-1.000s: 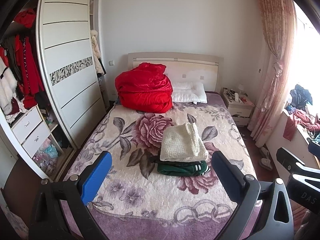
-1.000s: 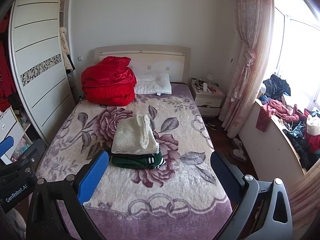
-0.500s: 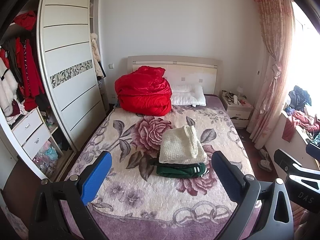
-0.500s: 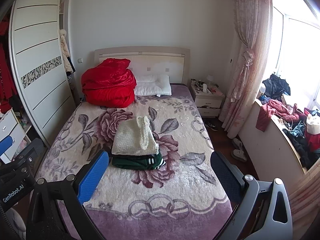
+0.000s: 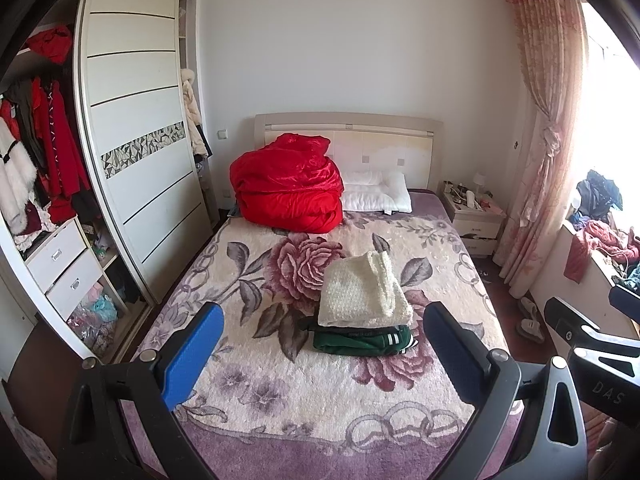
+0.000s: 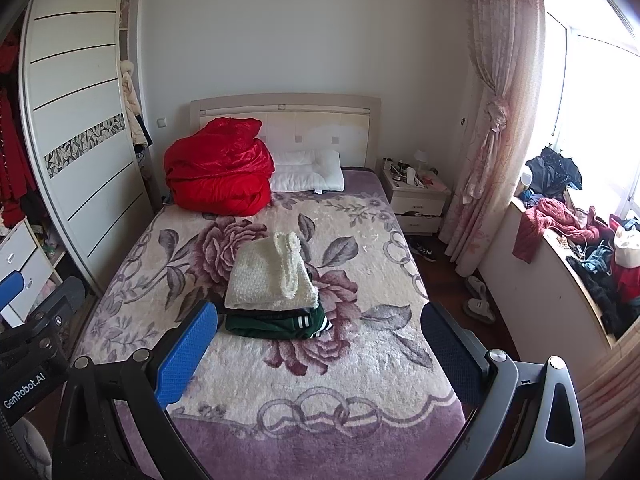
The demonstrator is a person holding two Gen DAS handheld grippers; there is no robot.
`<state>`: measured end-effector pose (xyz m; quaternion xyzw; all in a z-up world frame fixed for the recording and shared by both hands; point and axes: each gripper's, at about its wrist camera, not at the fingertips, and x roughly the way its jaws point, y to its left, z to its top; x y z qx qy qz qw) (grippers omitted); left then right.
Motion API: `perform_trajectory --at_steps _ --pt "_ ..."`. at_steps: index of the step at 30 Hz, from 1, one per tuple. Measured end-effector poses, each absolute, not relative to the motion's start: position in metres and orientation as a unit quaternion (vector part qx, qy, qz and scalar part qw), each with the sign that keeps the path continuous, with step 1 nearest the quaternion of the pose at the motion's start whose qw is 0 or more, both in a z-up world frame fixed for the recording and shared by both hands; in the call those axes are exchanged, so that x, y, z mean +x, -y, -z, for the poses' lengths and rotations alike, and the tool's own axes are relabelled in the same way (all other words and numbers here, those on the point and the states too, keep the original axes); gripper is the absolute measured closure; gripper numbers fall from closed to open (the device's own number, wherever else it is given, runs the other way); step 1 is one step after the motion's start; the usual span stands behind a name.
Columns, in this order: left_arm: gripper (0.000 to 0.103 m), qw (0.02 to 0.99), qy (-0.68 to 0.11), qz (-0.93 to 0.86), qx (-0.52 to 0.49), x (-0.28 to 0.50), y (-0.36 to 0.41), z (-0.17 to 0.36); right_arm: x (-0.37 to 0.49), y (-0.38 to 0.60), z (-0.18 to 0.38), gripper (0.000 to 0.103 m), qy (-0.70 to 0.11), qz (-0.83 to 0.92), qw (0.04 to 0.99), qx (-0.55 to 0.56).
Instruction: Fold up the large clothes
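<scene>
A folded cream knit garment [image 5: 362, 294] lies on top of a folded dark green garment with white stripes [image 5: 360, 341] in the middle of the bed [image 5: 280, 400]. The same stack shows in the right wrist view, cream [image 6: 268, 278] over green [image 6: 276, 326]. My left gripper [image 5: 322, 354] is open and empty, held above the foot of the bed, well short of the stack. My right gripper [image 6: 320, 354] is open and empty too, beside it on the right.
A red quilt bundle [image 5: 288, 188] and a white pillow [image 5: 376, 196] lie at the headboard. A wardrobe [image 5: 132, 140] stands left, a nightstand [image 5: 472, 216] and curtain [image 5: 540, 140] right. Loose clothes are heaped on the window ledge [image 6: 568, 236]. Slippers [image 6: 478, 304] lie on the floor.
Both grippers have drawn back and tilted up a little from the bed, so the stack sits slightly smaller and lower in view. Both stay open. The clothes have not moved.
</scene>
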<state>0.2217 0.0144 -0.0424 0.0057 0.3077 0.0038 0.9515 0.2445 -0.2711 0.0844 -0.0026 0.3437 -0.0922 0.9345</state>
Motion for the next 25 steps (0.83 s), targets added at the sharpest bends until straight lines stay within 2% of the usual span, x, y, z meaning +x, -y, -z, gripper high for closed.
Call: perform_trajectory --at_steps 25 --pt "0.001 0.952 -0.306 -0.022 0.007 0.220 -0.021 0.044 0.249 0.253 -0.084 0.000 -0.344 0.089 0.935 -0.004"
